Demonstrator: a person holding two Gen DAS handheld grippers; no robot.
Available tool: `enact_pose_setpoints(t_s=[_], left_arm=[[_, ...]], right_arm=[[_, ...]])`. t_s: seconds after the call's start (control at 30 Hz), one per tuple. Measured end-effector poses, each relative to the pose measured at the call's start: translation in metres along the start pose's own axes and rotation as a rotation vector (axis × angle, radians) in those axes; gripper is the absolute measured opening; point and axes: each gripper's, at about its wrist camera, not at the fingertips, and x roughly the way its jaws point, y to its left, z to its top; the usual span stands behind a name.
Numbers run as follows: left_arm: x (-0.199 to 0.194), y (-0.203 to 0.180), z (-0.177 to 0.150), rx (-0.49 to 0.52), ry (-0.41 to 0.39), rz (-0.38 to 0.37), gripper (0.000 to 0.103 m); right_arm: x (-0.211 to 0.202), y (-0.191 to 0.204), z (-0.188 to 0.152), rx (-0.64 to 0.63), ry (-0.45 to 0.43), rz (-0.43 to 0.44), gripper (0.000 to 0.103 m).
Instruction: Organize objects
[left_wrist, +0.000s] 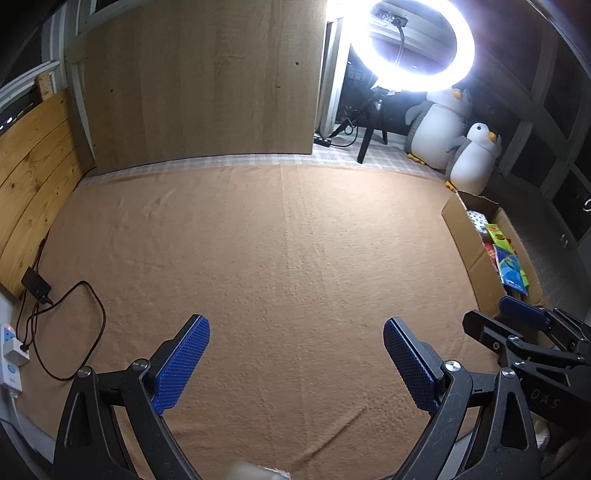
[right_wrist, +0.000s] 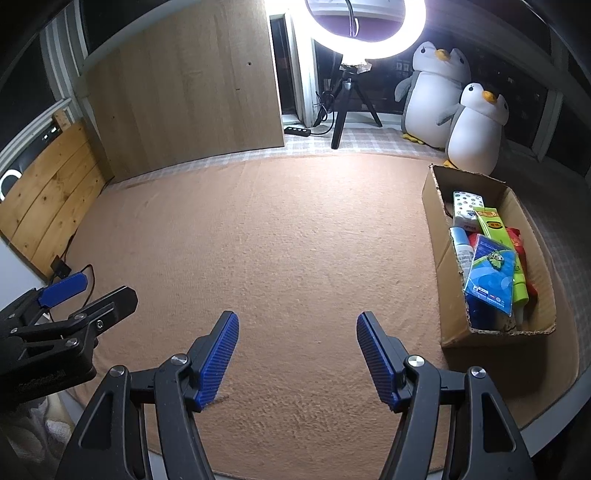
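**Box packed at right, both tools spread & empty**

Cardboard box (right_wrist: 439, 236) sits on the right side of the tan blanket (right_wrist: 295, 240), open top, near the right edge. Inside, packed close: blue packet w/ cartoon figure (right_wrist: 491, 273) lying on top toward the near end, lime-green tube (right_wrist: 498, 236) running lengthwise beside it, white dotted pack (right_wrist: 468, 206) at the far end, white bottle (right_wrist: 462, 251) along the left wall, something red (right_wrist: 517, 240) on the right side, mostly covered.

Right tool (right_wrist: 297, 354) hovers over bare blanket, just left of the box; blue pads wide apart, nothing between them. Left tool (left_wrist: 296, 363) same: jaws spread, holding nothing, over the blanket's mid-front. Each tool shows at the edge of the other's view.

Behind the box: two penguin plushies (right_wrist: 476, 136), small one in front of the big one. Ring light (right_wrist: 365, 44) on a tripod further left, then a wood panel (right_wrist: 184, 88). Far left: power strip (left_wrist: 11, 354) w/ cables (left_wrist: 85, 325) on the blanket.
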Motion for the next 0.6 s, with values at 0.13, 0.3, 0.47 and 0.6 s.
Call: enact_pose_setpoints(t_s=[0.13, 0.3, 0.47, 0.6], left_arm=[[0.0012, 0.0034, -0.0006, -0.005, 0.001, 0.015, 0.097], [0.0033, 0.0049, -0.0013, -0.001, 0.004, 0.026, 0.097], [0.0033, 0.0051, -0.0029, -0.002, 0.007, 0.03, 0.097], [0.0027, 0.0053, -0.0048, -0.006, 0.009, 0.035, 0.098]], right_arm=[[-0.0006, 0.0007, 0.0008, -0.003, -0.004, -0.003, 0.063], [-0.0014, -0.001, 0.0005, 0.007, -0.003, -0.002, 0.063], [-0.002, -0.0018, 0.0001, 0.007, -0.002, 0.0, 0.063], [-0.0025, -0.002, -0.0002, 0.007, -0.002, 0.001, 0.063]])
